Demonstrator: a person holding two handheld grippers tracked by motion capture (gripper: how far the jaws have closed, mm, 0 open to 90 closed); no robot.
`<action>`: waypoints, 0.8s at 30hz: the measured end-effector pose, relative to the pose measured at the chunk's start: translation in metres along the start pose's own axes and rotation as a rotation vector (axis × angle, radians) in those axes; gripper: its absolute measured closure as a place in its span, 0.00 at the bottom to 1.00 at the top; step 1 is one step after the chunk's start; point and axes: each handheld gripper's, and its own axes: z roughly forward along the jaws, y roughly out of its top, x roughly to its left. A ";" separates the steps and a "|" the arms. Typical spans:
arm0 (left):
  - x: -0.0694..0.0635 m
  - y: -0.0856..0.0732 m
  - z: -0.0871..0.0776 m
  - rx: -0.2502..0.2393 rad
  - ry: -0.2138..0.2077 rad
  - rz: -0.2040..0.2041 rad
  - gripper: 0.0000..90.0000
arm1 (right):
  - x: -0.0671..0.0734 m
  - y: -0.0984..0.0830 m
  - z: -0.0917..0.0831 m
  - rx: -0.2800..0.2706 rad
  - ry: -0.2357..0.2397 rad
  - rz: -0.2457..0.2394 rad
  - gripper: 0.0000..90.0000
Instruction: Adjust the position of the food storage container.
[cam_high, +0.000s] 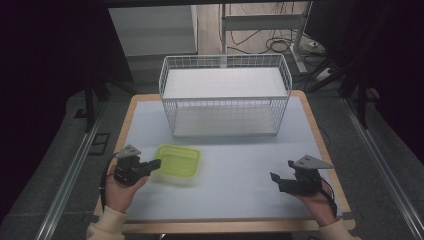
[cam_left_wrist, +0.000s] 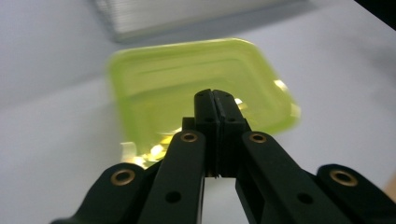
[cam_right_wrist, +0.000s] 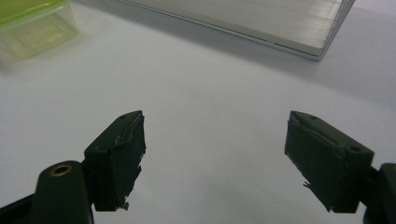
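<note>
on the white table (cam_high: 225, 165), left gripper (cam_high: 156, 163) jaws closed, right gripper (cam_high: 281, 170) jaws wide, empty.

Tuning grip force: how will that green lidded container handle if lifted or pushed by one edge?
The green container looks like thin translucent plastic and seems empty, so probably light and apt to slide on the smooth table. Low and flat, it is unlikely to tip. The left claw sits shut at its rim; the lid may flex.
</note>
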 end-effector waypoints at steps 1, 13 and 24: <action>0.018 0.002 0.001 0.003 0.027 -0.027 1.00 | 0.000 0.000 0.000 0.001 -0.001 0.003 0.23; 0.074 0.002 0.026 0.061 0.074 -0.112 1.00 | -0.001 -0.002 0.001 0.011 -0.009 0.007 0.23; 0.064 -0.001 0.041 0.120 0.059 -0.077 1.00 | -0.002 -0.002 0.000 0.007 -0.011 0.006 0.23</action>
